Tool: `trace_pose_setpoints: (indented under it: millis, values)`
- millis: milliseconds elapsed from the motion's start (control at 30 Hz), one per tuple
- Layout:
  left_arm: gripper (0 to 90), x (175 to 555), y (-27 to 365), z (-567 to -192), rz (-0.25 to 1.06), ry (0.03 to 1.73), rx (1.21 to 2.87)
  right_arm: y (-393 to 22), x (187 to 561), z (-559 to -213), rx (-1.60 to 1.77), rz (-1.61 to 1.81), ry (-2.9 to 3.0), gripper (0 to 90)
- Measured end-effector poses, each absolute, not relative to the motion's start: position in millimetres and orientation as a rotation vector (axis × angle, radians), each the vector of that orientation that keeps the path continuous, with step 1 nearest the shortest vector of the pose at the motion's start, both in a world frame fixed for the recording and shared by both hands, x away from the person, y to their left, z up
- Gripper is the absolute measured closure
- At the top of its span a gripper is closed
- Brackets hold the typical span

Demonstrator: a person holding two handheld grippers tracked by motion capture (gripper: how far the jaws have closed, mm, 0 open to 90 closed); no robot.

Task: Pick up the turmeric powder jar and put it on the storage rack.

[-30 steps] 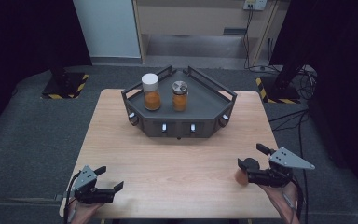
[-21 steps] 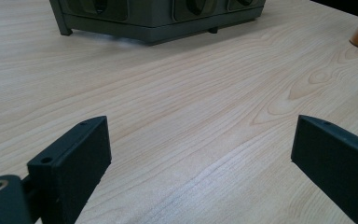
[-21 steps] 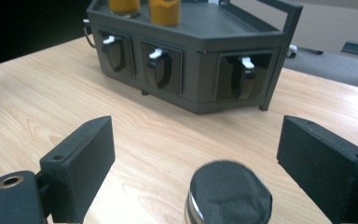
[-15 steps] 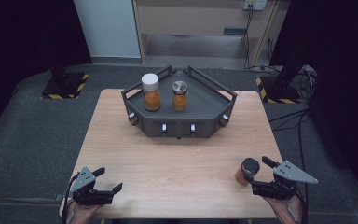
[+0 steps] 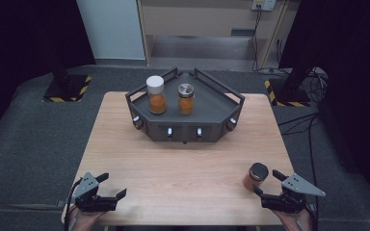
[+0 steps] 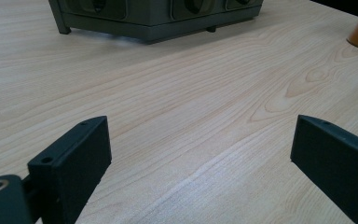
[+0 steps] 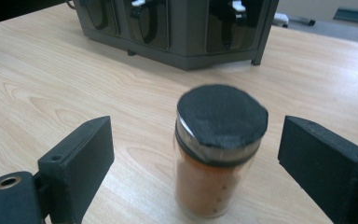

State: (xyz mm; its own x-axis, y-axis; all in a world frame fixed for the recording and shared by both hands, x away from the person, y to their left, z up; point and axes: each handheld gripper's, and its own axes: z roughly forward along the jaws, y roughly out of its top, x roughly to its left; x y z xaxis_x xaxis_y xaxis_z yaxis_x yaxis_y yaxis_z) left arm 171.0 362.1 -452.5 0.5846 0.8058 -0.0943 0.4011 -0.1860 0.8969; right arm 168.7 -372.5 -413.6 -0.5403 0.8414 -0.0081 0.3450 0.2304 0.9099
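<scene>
The black-lidded spice jar [image 7: 220,149] between the right claw [image 7: 193,154] bears no readable label.

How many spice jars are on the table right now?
3. The white-lidded jar and silver-lidded jar stand side by side on the grey rack; the black-lidded jar stands on the table before the open right hand-held gripper.

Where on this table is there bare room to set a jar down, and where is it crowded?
Bare wood spans the table between the grey tray and the near edge, bordered by the left tool and the black-lidded jar. Crowded: beside that jar at the right tool, and the tray's back holding two jars.
</scene>
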Motion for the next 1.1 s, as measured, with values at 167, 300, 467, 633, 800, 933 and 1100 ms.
trace_pose_setpoints:
  millis: [167, 300, 467, 633, 800, 933, 1100]
  values:
    - [4.2, 171, 363, -453, 0.499, 0.986, 1.798, -374, 169, -418, 1.114, 1.271, 2.014, 10.0]
    - [4.4, 170, 363, -453, 0.499, 0.981, 1.794, -374, 172, -420, 1.124, 1.268, 2.02, 9.8]
    - [4.6, 171, 364, -453, 0.497, 0.972, 1.793, -375, 173, -423, 1.131, 1.266, 2.026, 9.7]
    - [4.8, 171, 364, -454, 0.496, 0.965, 1.792, -377, 172, -425, 1.122, 1.278, 2.021, 10.0]
    - [4.8, 171, 364, -454, 0.494, 0.963, 1.792, -380, 172, -426, 1.134, 1.292, 2.011, 9.8]
    - [4.8, 171, 365, -454, 0.492, 0.967, 1.789, -380, 173, -426, 1.139, 1.294, 2.014, 9.8]
    - [4.8, 171, 365, -454, 0.491, 0.967, 1.789, -381, 173, -426, 1.143, 1.296, 2.013, 9.8]
